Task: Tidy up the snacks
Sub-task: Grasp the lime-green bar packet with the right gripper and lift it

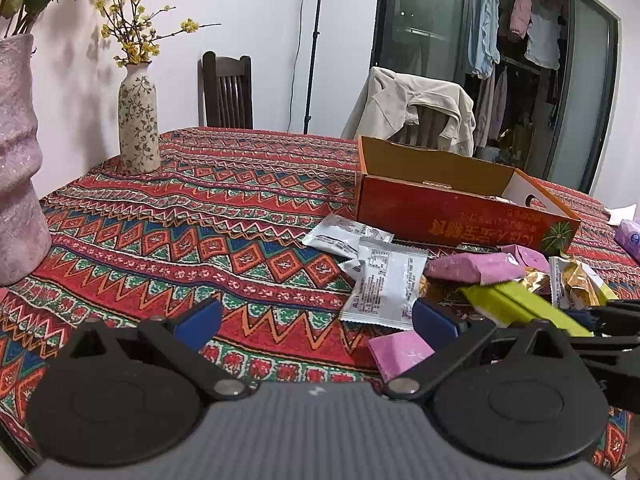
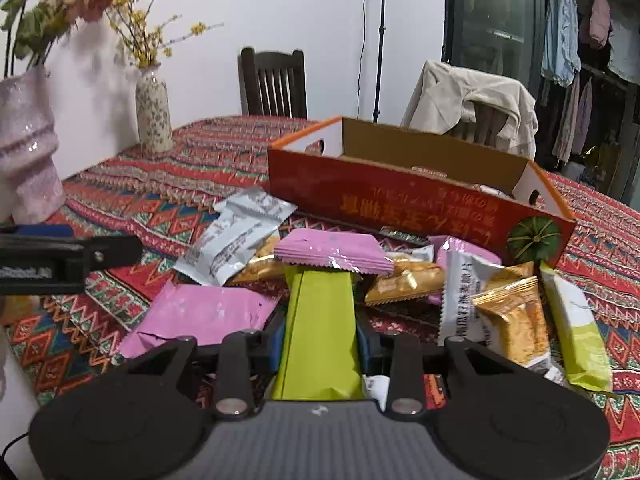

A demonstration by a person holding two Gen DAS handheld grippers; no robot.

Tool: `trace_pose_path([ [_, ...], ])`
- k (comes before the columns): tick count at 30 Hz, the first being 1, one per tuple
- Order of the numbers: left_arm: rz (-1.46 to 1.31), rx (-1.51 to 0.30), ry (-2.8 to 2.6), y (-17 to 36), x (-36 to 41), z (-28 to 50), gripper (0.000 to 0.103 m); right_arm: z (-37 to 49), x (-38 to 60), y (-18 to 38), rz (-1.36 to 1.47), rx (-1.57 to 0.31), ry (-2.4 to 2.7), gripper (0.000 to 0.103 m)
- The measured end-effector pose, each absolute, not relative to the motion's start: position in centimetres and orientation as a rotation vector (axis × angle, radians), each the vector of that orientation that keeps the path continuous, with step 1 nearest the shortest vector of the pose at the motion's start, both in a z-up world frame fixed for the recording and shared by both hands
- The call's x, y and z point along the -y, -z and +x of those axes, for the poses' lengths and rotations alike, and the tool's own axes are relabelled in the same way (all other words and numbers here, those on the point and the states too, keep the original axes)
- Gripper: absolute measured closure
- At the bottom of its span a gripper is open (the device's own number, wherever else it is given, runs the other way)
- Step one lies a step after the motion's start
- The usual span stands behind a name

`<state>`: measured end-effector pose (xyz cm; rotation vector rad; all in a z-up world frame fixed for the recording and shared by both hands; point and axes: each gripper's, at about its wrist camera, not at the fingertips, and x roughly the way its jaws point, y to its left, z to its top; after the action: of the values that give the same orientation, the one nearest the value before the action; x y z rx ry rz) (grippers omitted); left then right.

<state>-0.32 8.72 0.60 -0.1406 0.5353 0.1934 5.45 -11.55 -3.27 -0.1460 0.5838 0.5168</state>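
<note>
The right gripper (image 2: 320, 338) pinches a lime-green snack packet (image 2: 320, 320) between its blue pads (image 2: 276, 340), which press on the packet's two long sides. The packet's far end is tucked under a pink wafer packet (image 2: 332, 254) at the near edge of the snack pile. Around it lie a second pink packet (image 2: 200, 314), a white-grey packet (image 2: 236, 240), gold-wrapped pastries (image 2: 512, 320) and a white-and-green packet (image 2: 580, 340), all on the patterned tablecloth (image 2: 120, 208). Just behind the pile stands the open orange cardboard box (image 2: 420, 204) (its printing is upside down from here).

The left gripper (image 1: 316, 316) hangs over the cloth with its blue fingers (image 1: 198, 316) spread wide and nothing between them; a white packet (image 1: 384, 284) lies beyond its right finger. At the table's far left stand a floral vase (image 1: 138, 120) and a pink vase (image 1: 18, 160).
</note>
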Motion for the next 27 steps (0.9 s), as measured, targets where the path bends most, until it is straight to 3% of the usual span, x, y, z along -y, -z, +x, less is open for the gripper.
trace_pose_path([
  [27, -0.044, -0.692, -0.167, 0.5, -0.4, 4.4, 0.000, 4.2, 19.2, 1.8, 0.000, -0.445, -0.423, 0.070],
])
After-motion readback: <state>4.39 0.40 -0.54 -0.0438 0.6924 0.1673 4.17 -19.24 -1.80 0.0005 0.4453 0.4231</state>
